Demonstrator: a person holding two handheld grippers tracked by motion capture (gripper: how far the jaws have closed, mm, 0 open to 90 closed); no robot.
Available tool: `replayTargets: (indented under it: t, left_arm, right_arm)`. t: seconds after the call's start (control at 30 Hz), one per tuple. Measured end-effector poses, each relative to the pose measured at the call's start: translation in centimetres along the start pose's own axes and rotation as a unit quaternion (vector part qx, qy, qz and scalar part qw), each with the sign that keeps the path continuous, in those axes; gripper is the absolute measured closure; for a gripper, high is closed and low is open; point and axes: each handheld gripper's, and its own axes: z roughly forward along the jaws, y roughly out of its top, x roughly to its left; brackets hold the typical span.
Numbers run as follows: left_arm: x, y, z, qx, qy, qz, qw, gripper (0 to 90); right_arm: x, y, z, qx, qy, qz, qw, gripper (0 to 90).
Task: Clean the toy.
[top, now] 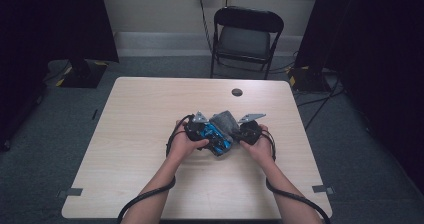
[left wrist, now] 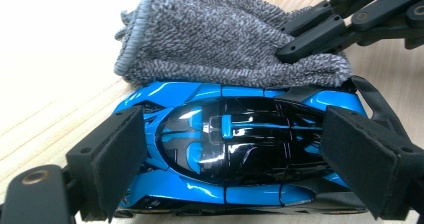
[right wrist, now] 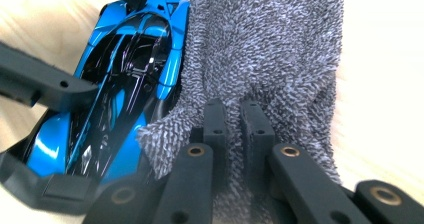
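Toy car (left wrist: 230,149), blue with a glossy black roof, sits on the tabletop (top: 150,114) a little toward the near edge and roughly midway between the left and right edges. In the high view it shows as a small blue shape (top: 216,135) between the person's two hands.

The left tool (left wrist: 230,159) is clamped on the car: one padded jaw presses one end of the body and the other presses the opposite end, so the car lies lengthwise across the gap. In the high view this tool (top: 206,132) comes in from the left, held in the left hand (top: 184,143).

A grey cloth (left wrist: 225,44), thick and nubby with a stitched hem, lies along the far side of the car and touches its blue flank. From the right gripper view the cloth (right wrist: 270,54) drapes against the car (right wrist: 120,84) and spreads onto bare wood on the other side.

The right tool (right wrist: 234,129) is pinched tight on a fold of the cloth, its two jaws nearly meeting with the fabric between them. In the high view it (top: 235,130) sits in the right hand (top: 259,145), just beside the car; whether the cloth covers any of the roof is hard to tell there.

Beyond the far edge stands a black folding chair (top: 246,36).
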Motion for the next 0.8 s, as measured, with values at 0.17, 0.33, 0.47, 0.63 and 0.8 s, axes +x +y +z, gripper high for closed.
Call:
replayTargets:
  t: [0.17,0.33,0.47,0.63,0.8]
  left_arm:
    - [0.0,0.0,0.0,0.0,0.0,0.0,1.0,11.4]
    - [0.0,0.0,0.0,0.001,0.0,0.0,1.0,11.4]
    - [0.0,0.1,0.0,0.002,0.001,0.0,1.0,11.4]
    - [0.0,0.0,0.0,0.0,0.0,0.0,1.0,11.4]
    - [0.0,0.1,0.0,0.003,0.001,0.0,1.0,11.4]
  right_arm:
    - [0.0,-0.4,-0.4,0.001,0.006,-0.005,1.0,83.6]
    - [-0.1,-0.8,-0.9,0.0,0.011,-0.009,0.9999,83.6]
    - [-0.1,-1.1,-1.3,0.001,0.013,-0.015,0.9998,83.6]
    - [-0.2,-1.8,-2.0,0.0,0.02,-0.017,0.9997,83.6]
    - [-0.1,-2.3,-2.6,0.002,0.022,-0.022,0.9995,83.5]
